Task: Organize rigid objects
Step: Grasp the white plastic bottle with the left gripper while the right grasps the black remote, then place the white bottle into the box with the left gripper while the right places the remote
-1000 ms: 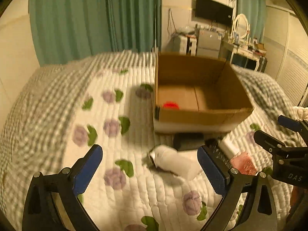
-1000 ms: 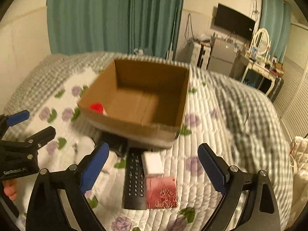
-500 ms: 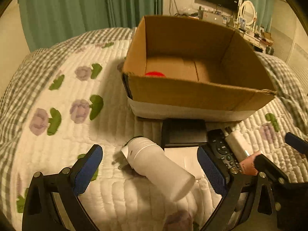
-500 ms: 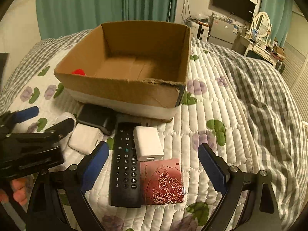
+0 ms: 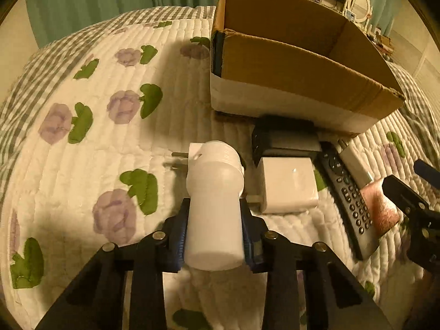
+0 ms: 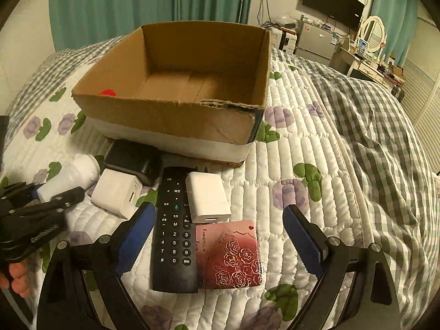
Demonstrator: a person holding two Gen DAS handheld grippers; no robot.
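L gripper (image 5: 214,236) clamps white plug-in light (image 5: 214,192), R gripper (image 6: 217,236) open

Quilt (image 6: 316,148): white, purple flowers, green leaves; grey-and-white check at its 3 o'clock side. Box (image 6: 176,115): brown, white band along base. Plug (image 5: 214,192): white. Remote (image 6: 172,231): black, white numerals. Card (image 6: 231,253): dark red fading to pink, pale rose outlines. Curtains (image 6: 123,8): teal.

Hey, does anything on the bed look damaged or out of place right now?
The cardboard box has a torn, ragged front rim near its right corner. The white charger lies partly on top of the black remote, and the rose-patterned card overlaps the remote's edge. Nothing looks spilled.
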